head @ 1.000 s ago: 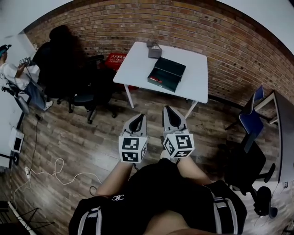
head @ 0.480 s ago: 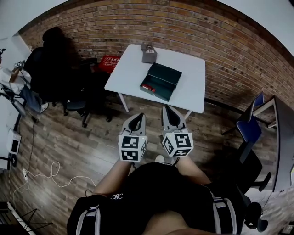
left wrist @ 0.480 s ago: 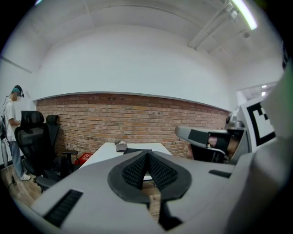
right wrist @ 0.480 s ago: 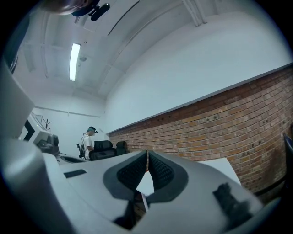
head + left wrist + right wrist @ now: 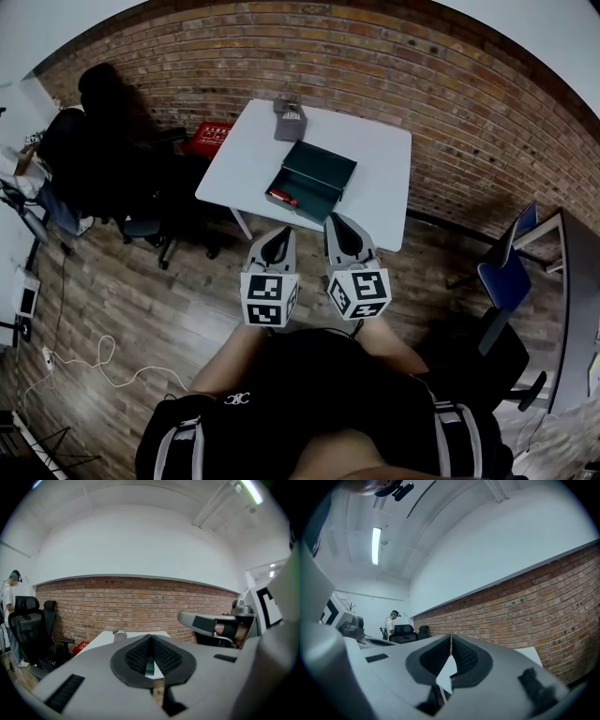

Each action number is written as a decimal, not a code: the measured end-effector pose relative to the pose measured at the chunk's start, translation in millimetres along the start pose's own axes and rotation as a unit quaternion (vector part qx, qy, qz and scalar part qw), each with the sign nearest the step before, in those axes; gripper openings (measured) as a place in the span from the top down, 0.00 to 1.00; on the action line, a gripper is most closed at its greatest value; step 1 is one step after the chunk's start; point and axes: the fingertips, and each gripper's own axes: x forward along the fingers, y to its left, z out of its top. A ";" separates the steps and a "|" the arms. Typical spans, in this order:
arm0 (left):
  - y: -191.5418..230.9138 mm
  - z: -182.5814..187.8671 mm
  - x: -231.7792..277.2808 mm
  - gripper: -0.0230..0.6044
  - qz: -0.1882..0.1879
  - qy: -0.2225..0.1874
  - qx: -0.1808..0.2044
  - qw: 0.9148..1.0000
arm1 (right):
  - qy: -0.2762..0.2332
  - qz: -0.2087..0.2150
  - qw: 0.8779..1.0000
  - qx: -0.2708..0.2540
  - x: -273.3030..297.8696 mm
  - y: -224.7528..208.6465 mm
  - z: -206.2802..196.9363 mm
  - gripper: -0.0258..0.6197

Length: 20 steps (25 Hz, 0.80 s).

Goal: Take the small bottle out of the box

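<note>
Bottle [image 5: 281, 198]: small, red, lying on side in open box [image 5: 328, 167] on table [image 5: 375, 159], straight ahead of left gripper [image 5: 278, 236], ahead-left of right gripper [image 5: 339, 225]. Both grippers: jaws fully together, nothing held, short of box. Judgement: bottle likely light, rigid, smooth, round, so may roll or slip. Pinch across mid-body, jaws square to long axis, gentle squeeze.

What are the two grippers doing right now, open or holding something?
Left gripper: jaws closed, holding nothing.
Right gripper: jaws closed, holding nothing.
</note>
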 end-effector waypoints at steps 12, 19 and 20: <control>-1.6 -2.6 56.1 0.94 -0.004 0.022 0.001 1.000 | 0.021 0.008 1.000 0.018 32.2 -39.5 -17.8 0.91; 13.3 4.5 101.8 0.94 -0.029 0.025 0.008 0.999 | 0.028 -0.004 1.000 0.014 71.8 -59.4 -22.3 0.91; 18.4 5.7 108.5 0.94 -0.031 0.026 0.006 0.999 | 0.029 -0.005 0.999 0.013 78.5 -60.9 -22.6 0.91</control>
